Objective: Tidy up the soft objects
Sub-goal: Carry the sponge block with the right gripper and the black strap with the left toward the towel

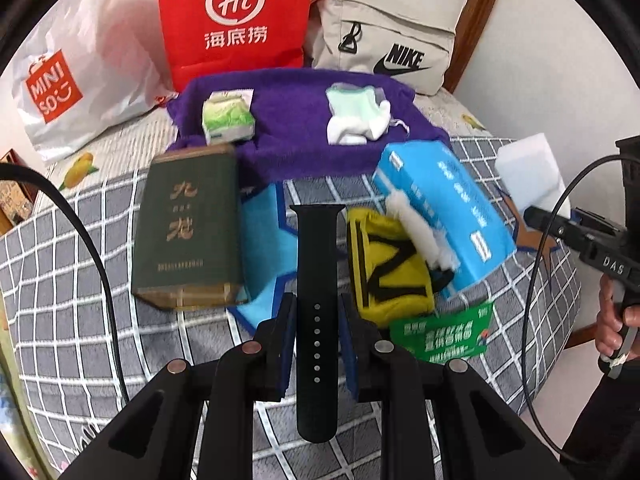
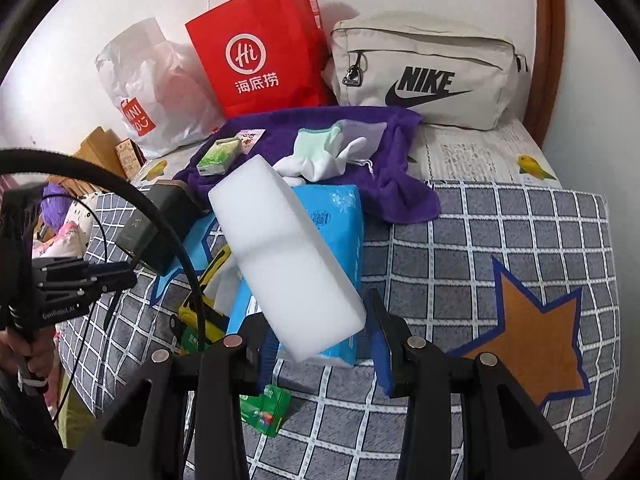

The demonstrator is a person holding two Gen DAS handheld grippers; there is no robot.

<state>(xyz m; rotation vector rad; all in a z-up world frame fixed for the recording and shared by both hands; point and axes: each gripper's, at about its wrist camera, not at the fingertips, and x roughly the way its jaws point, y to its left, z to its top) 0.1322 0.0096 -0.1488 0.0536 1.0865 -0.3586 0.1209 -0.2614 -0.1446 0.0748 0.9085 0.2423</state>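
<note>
The purple towel (image 1: 288, 148) lies spread at the upper centre of the bed (image 1: 80, 264), apparently as the gathering spot: socks (image 1: 356, 120) and a tissue pack (image 1: 226, 118) already rest on it. The right gripper (image 2: 320, 344) holds a white sponge block (image 2: 280, 256) between its fingers, raised over the blue tissue box (image 2: 340, 216). The left gripper (image 1: 318, 344), fingers narrow, pinches a black watch strap (image 1: 318, 280) upright. Only the left view shows the strap; the right view shows the orange star (image 2: 528, 320) on the quilt.
</note>
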